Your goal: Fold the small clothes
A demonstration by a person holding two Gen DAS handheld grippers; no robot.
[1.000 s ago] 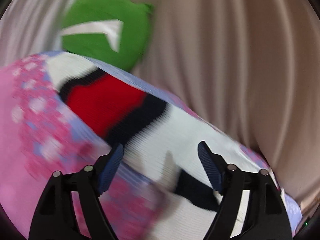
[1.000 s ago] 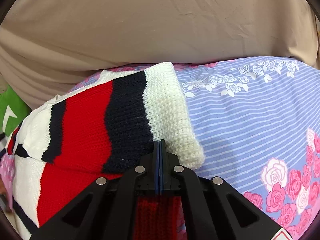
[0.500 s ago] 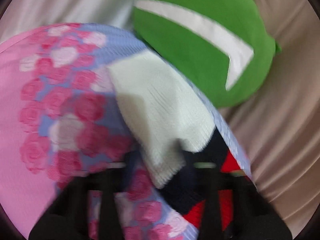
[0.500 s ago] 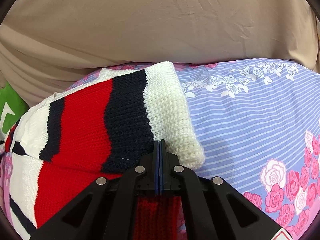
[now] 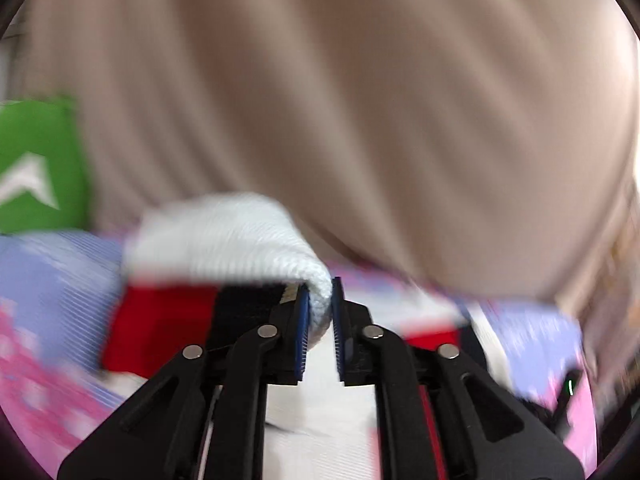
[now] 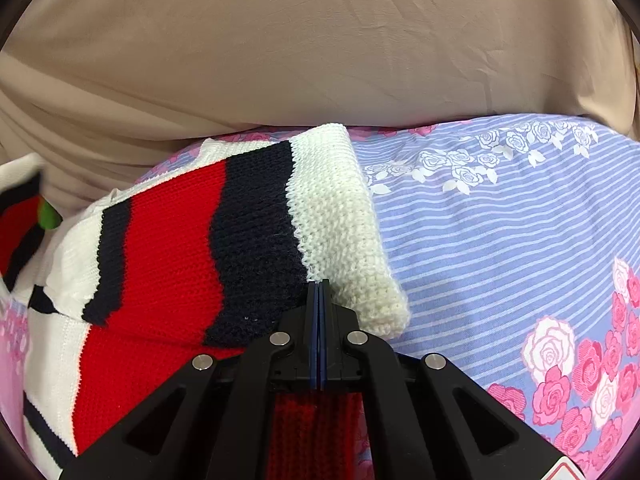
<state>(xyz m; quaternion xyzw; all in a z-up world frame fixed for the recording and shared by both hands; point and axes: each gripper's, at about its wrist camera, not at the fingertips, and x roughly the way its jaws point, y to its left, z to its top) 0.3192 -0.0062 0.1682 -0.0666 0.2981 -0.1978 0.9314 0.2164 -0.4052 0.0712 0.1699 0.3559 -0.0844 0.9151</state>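
Note:
A small knitted sweater (image 6: 168, 264) with red, navy and white stripes lies on a floral bedsheet (image 6: 500, 240). One sleeve with a white cuff (image 6: 340, 224) is folded across its body. My right gripper (image 6: 319, 292) is shut, its tips resting on the sweater by that folded sleeve; whether fabric sits between the pads is hidden. My left gripper (image 5: 320, 308) is shut on the other sleeve's white cuff (image 5: 224, 240) and holds it lifted over the sweater; this view is blurred. The lifted sleeve (image 6: 18, 216) shows at the left edge of the right wrist view.
A beige sheet (image 6: 320, 48) rises behind the bed like a wall. A green cushion (image 5: 36, 168) with a white mark sits at the far left. The striped and rose-patterned bedsheet extends to the right of the sweater.
My left gripper was open above the sweater; it swung to the sleeve end, shut on the white cuff and lifted it. My right gripper has stayed put.

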